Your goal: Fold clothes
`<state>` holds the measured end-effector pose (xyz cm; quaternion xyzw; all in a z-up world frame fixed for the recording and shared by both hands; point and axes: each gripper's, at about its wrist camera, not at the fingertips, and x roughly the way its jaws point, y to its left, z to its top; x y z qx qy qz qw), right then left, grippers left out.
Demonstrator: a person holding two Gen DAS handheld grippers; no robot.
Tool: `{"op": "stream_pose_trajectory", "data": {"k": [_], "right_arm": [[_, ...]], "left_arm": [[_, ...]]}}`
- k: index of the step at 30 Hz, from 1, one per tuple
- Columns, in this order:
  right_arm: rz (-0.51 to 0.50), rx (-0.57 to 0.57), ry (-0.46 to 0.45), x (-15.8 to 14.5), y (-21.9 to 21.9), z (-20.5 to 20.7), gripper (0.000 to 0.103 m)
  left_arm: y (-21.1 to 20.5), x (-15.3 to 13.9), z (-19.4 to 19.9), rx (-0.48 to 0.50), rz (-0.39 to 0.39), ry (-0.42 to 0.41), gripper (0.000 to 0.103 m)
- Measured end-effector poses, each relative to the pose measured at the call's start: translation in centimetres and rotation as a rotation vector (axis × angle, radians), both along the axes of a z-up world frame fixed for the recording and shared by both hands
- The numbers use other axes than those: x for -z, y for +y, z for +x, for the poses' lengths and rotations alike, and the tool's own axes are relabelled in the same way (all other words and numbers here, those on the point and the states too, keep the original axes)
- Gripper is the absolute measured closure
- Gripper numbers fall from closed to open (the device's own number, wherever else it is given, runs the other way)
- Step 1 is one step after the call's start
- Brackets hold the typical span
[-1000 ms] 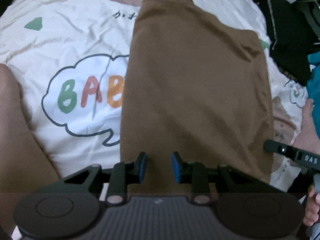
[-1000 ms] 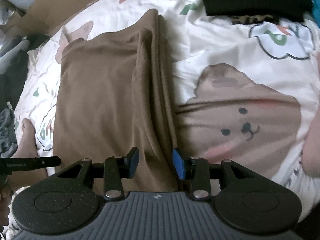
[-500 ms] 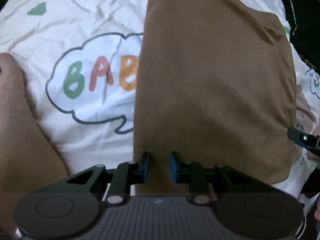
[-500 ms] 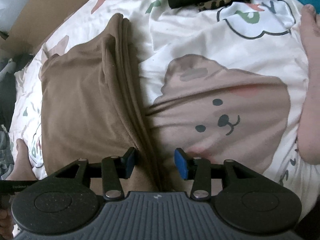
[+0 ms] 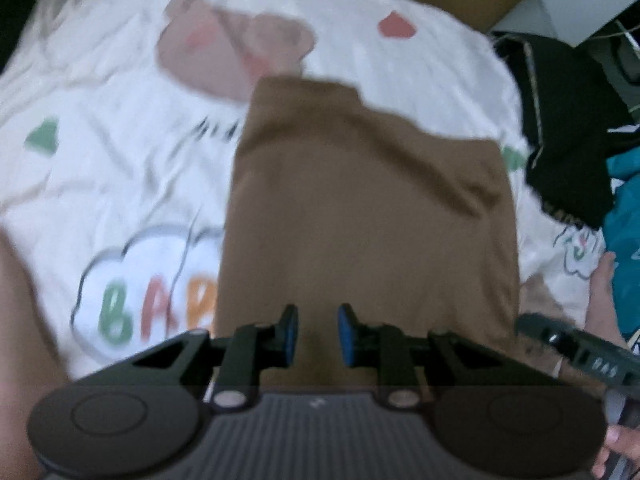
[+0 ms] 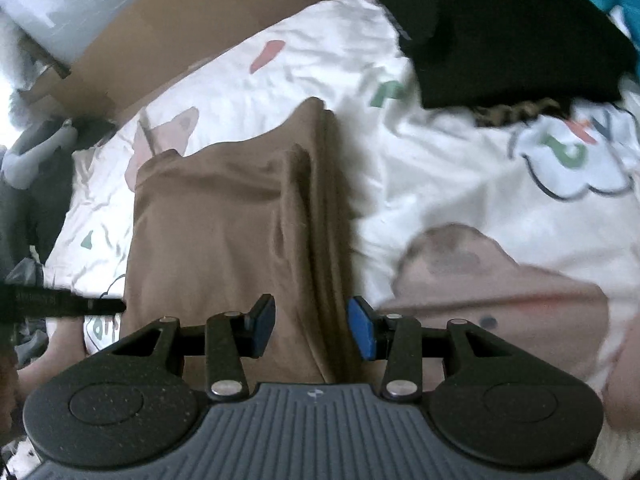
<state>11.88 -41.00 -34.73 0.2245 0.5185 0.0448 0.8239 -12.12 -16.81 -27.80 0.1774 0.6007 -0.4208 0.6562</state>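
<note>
A brown garment (image 5: 368, 220), folded lengthwise, lies flat on a white cartoon-print sheet (image 5: 120, 160). My left gripper (image 5: 318, 334) hovers over its near end. The blue pads stand a narrow gap apart, brown cloth shows through the gap, and I see no pinch. In the right wrist view the same garment (image 6: 208, 240) has its thick, layered long edge on the right. My right gripper (image 6: 312, 330) is open above the near part of that edge, one pad on each side, without pressing it. Both tools hide the garment's near hem.
A pile of black clothes (image 6: 500, 28) and a teal item (image 5: 624, 220) lie at the sheet's far right. Cardboard (image 6: 180, 28) borders the far edge of the sheet (image 6: 460, 184). A person's bare leg (image 5: 16, 320) is at the left and bare skin (image 6: 624, 360) at the right.
Both views have pulled back from the garment, the left one rising. The left jaws narrowed slightly. The right gripper swung left, so the folded edge again sits between its pads. The garment has not shifted.
</note>
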Motion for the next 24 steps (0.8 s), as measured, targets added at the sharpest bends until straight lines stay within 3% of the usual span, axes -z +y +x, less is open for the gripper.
{"op": "stream_pose_trajectory", "data": {"k": [6,12,18,24], "right_arm": [[0.009,-0.005,-0.002,1.3,0.7,1.8,0.056],[0.0,0.038,0.026,2.8,-0.8,2.4,0.062],[0.023,0.051,0.033,3.0,-2.0,2.5,0.064],[0.057,0.029,-0.038,1.1,-1.9,3.2,0.073]], "left_arm": [[-3.3,1.2,0.8,0.046,-0.07,-0.024,0.081],[-7.4,2.5,1.6,0.05,-0.104,0.035,0.081],[-10.1,5.1,1.6,0.053,-0.063,0.018,0.081],[-11.1,6.7,1.7,0.033,-0.064,0.024,0.081]]}}
